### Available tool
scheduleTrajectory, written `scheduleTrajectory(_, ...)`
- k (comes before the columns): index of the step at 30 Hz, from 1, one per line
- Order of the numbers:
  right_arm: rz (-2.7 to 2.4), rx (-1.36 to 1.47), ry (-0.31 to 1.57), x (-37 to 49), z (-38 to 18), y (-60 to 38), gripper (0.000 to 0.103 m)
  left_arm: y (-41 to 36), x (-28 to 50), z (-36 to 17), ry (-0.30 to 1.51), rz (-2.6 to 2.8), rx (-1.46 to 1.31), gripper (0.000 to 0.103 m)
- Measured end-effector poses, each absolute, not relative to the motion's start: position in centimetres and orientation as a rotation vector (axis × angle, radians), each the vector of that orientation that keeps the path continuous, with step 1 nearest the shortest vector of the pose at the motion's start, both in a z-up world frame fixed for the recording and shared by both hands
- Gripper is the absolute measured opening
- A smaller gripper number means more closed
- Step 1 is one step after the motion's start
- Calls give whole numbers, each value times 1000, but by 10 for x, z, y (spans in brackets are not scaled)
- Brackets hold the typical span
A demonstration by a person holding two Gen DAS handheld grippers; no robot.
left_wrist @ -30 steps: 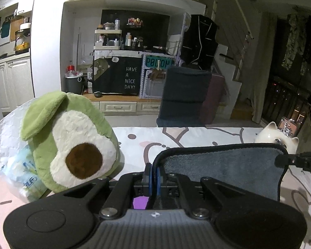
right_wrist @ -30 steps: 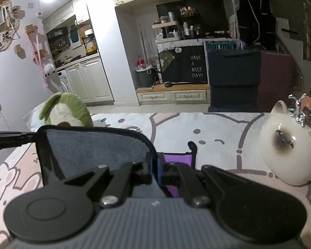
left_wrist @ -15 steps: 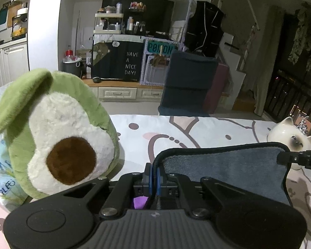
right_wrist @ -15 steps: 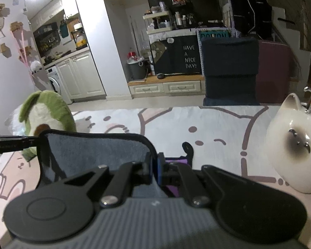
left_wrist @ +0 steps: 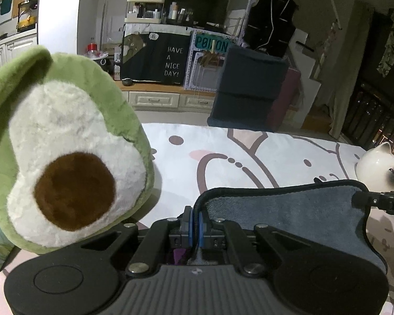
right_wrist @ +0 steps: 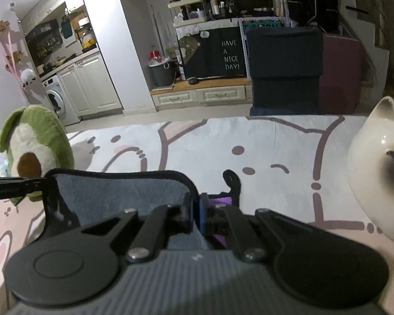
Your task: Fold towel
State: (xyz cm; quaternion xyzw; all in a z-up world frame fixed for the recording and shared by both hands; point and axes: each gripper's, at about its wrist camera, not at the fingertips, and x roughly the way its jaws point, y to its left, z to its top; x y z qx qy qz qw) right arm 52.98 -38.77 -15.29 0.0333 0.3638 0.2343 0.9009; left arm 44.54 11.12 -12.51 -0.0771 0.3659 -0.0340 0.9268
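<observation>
Towel [left_wrist: 283, 210], grey with a dark hem, stretches across the lower middle of both frames above the cartoon-print table [left_wrist: 249, 152], each upper corner pinched. Left claw [left_wrist: 196, 224] is clamped on its left corner, right claw [right_wrist: 196, 214] on its right corner. Avocado plush [left_wrist: 63, 155] fills the left, a white cat figurine [right_wrist: 378, 173] the right edge.
</observation>
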Motion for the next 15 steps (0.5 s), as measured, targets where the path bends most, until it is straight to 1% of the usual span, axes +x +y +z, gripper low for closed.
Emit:
scheduleTrajectory(4, 481, 61, 748, 532, -155, -387, 6, 108, 450, -129, 761, -70, -158, 6)
scheduleTrajectory(5, 481, 64, 750, 532, -156, -386, 9, 108, 451, -130, 774, -74, -158, 8)
scheduleTrajectory(6, 480, 72, 751, 533, -157, -387, 15, 107, 452, -131, 786, -71, -157, 21)
scheduleTrajectory(7, 488, 88, 758, 534, -159, -387, 27, 106, 453, -132, 804, -60, -148, 32)
scheduleTrajectory(8, 491, 106, 771, 534, -160, -388, 61, 105, 453, -133, 817, -53, -138, 59)
scheduleTrajectory(9, 478, 114, 783, 534, -161, -388, 85, 104, 453, -134, 825, -43, -132, 85)
scheduleTrajectory(10, 467, 109, 780, 532, -162, -387, 89, 104, 452, -134, 824, -34, -127, 92)
scheduleTrajectory(11, 464, 97, 777, 531, -161, -387, 91, 103, 452, -134, 825, -32, -122, 95)
scheduleTrajectory(14, 455, 80, 804, 530, -162, -385, 103, 100, 452, -134, 854, -29, -124, 103)
scheduleTrajectory(15, 454, 81, 806, 529, -162, -385, 103, 99, 452, -134, 856, -28, -123, 103)
